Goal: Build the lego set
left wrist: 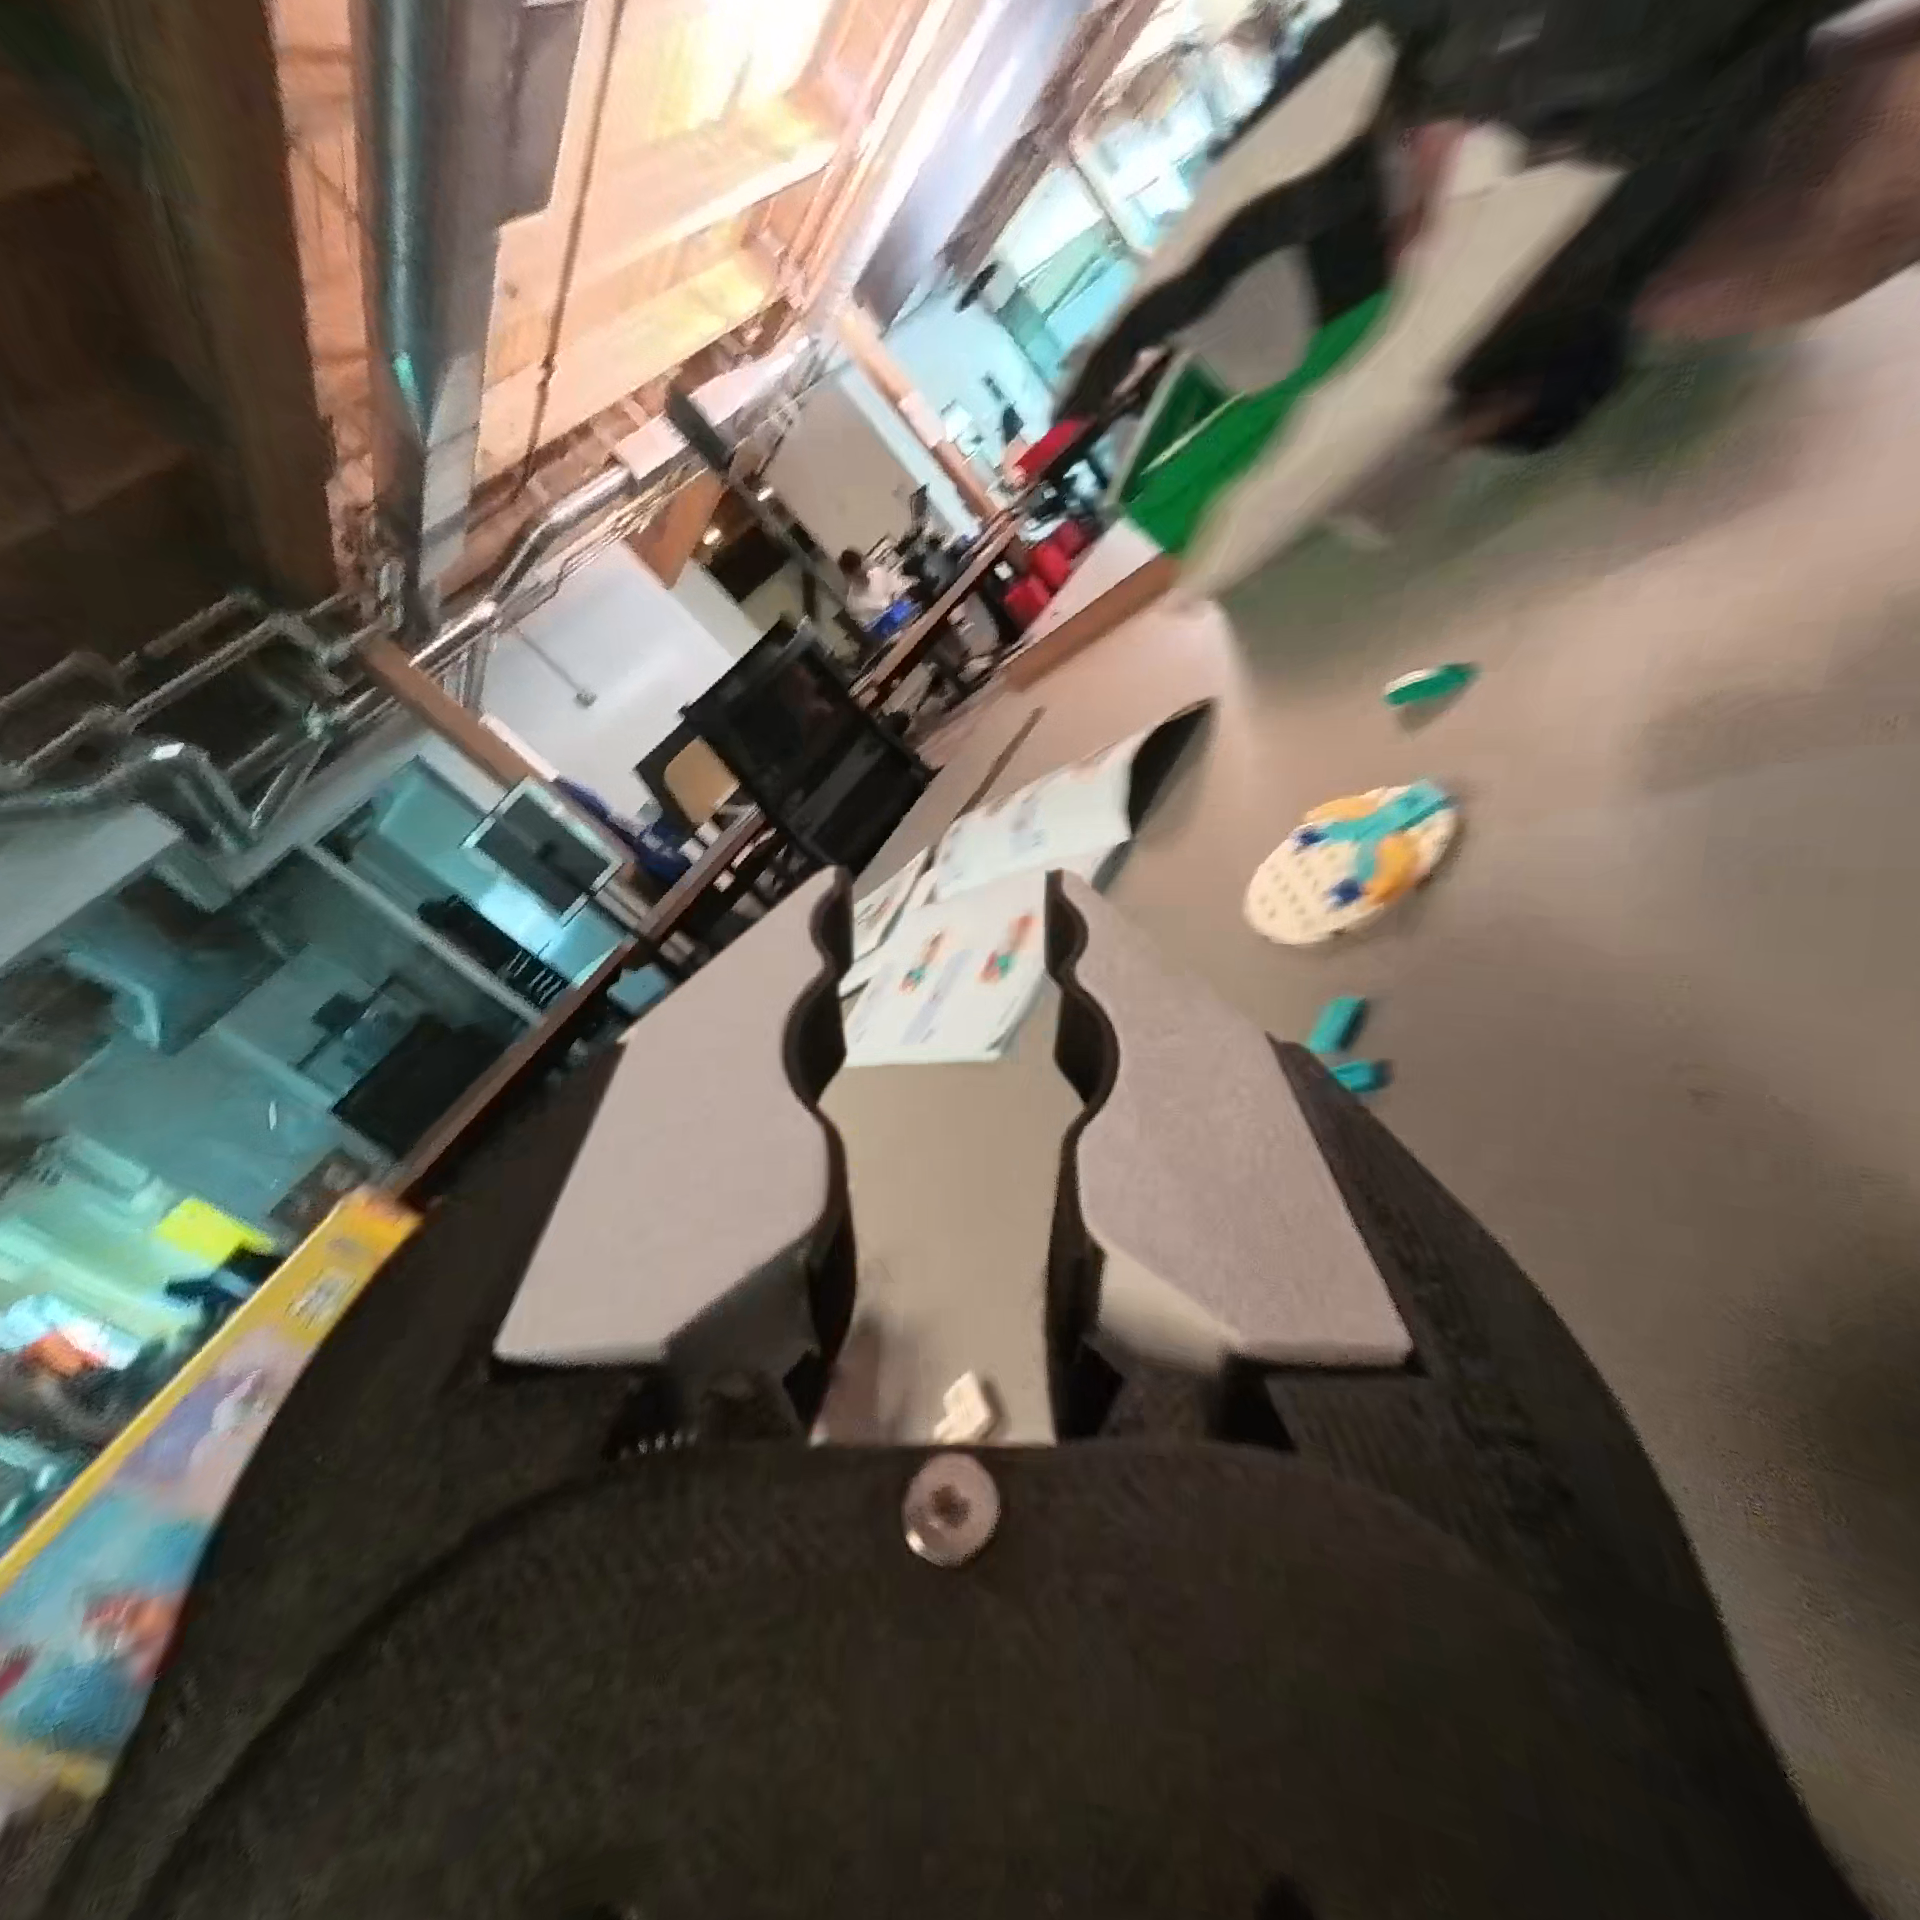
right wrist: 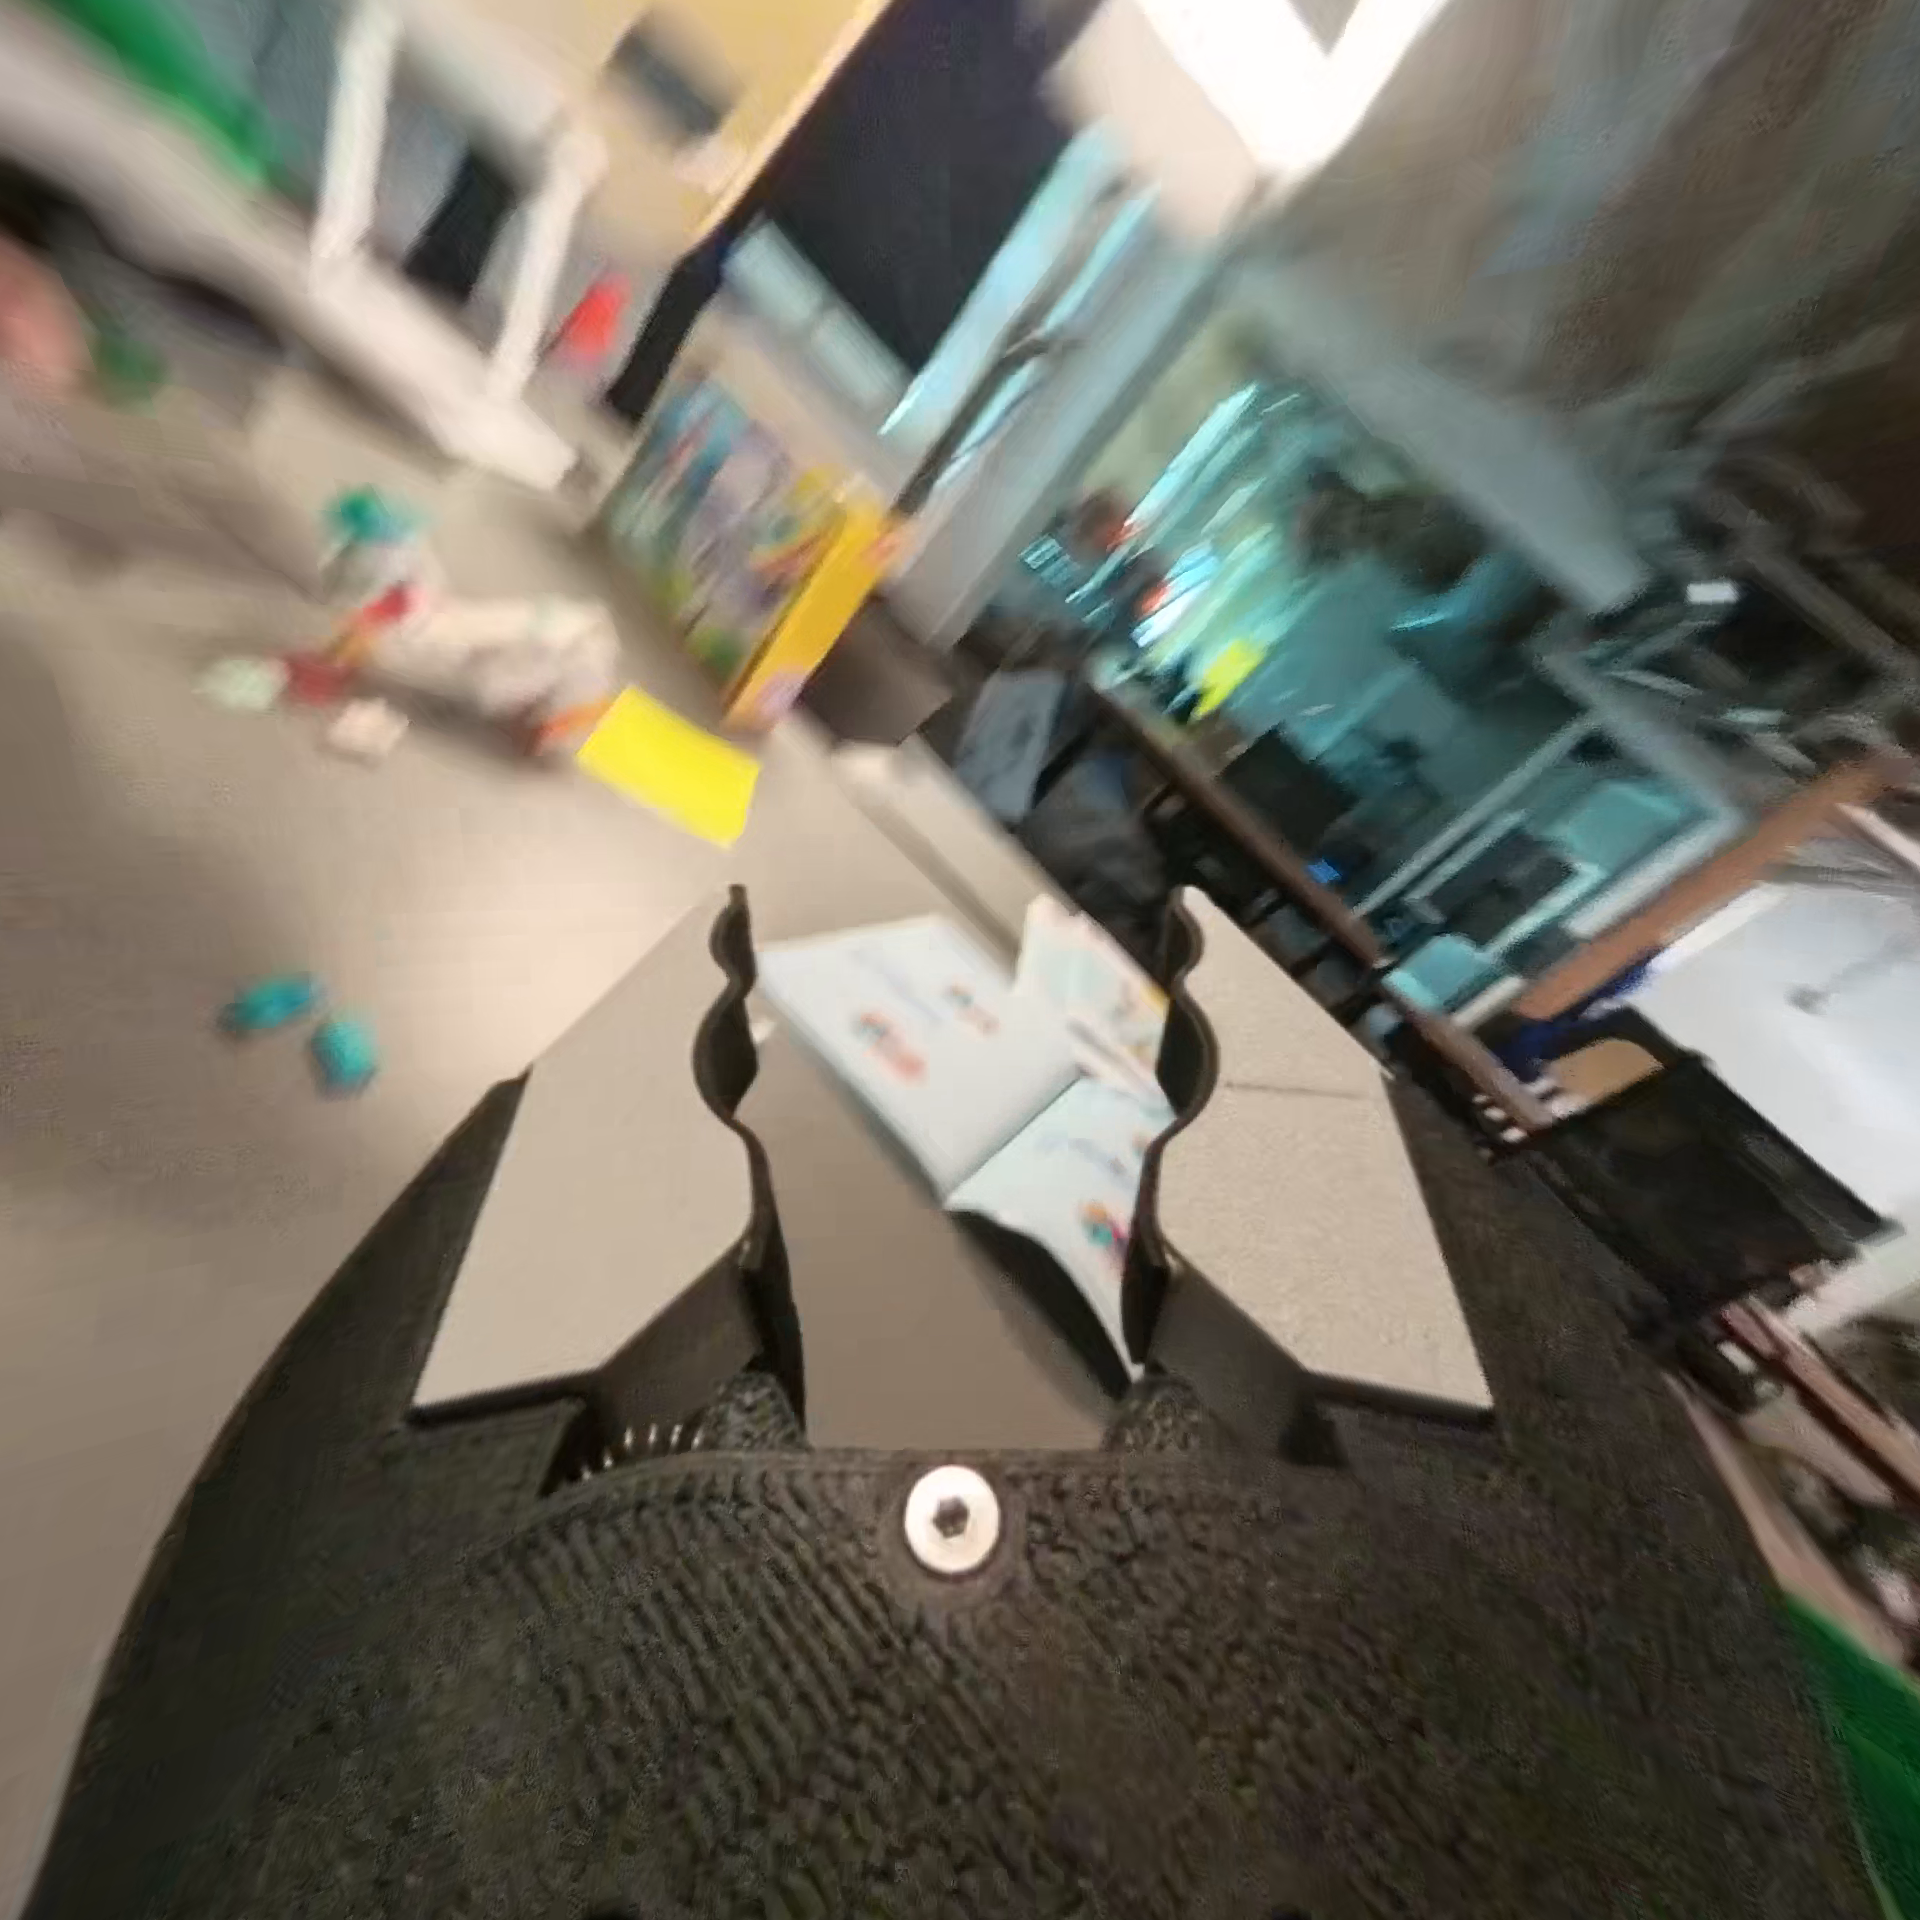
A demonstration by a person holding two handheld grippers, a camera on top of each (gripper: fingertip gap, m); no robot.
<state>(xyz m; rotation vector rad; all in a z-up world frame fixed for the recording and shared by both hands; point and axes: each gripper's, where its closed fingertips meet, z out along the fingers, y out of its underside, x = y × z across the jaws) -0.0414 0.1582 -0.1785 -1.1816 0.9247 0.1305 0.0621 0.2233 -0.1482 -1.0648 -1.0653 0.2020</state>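
Both views are tilted and motion-blurred. The left gripper (left wrist: 948,904) is seen released, its jaws apart with nothing between them, raised above the grey table (left wrist: 1558,1039). An open instruction booklet (left wrist: 966,935) is observed beyond its tips. A round white lego plate (left wrist: 1351,878) bearing teal and orange pieces is found on the table to the right of the booklet, with loose teal bricks (left wrist: 1345,1023) just nearer the camera. A small white piece (left wrist: 966,1403) is noted on the table below the jaws.

The right gripper (right wrist: 961,899) is likewise released and empty. A yellow flat piece (right wrist: 670,779), a blurred heap of lego pieces (right wrist: 457,644) and the set's box (right wrist: 758,561) are recorded well ahead on its left.
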